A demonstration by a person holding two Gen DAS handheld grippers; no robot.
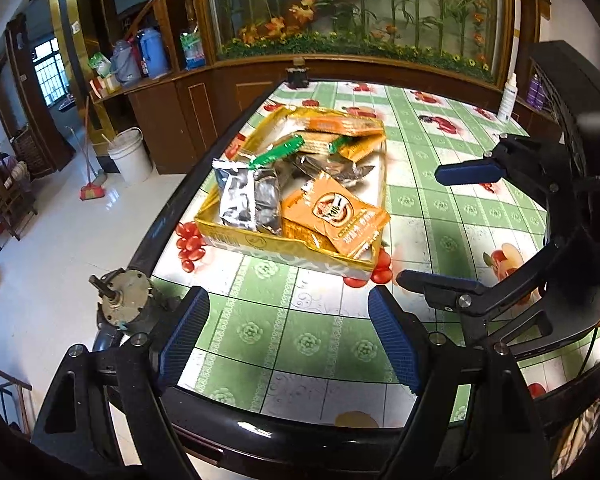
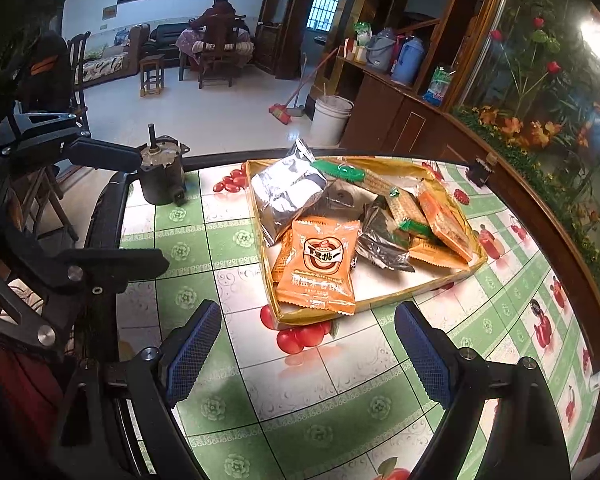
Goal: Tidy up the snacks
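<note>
A shallow gold cardboard tray [image 1: 236, 236] [image 2: 432, 286] sits on the green-patterned table and holds several snack packets. An orange packet [image 1: 336, 216] [image 2: 320, 266] lies on top at the tray's near end, silver foil packets [image 1: 246, 200] [image 2: 284, 192] beside it, green and orange cracker packs [image 1: 332, 136] [image 2: 416, 216] farther back. My left gripper [image 1: 290, 332] is open over bare table just short of the tray, nothing between its fingers. My right gripper [image 2: 308, 352] is also open and empty, near the tray's corner; the left wrist view shows it at the right [image 1: 428, 224].
A small grey motor [image 1: 122, 300] [image 2: 162, 176] stands at the table's left corner. A white spray bottle [image 1: 507, 98] stands at the far right edge, a dark clip [image 1: 297, 74] at the far edge. A wooden cabinet and plant display back the table. A person sits far across the room.
</note>
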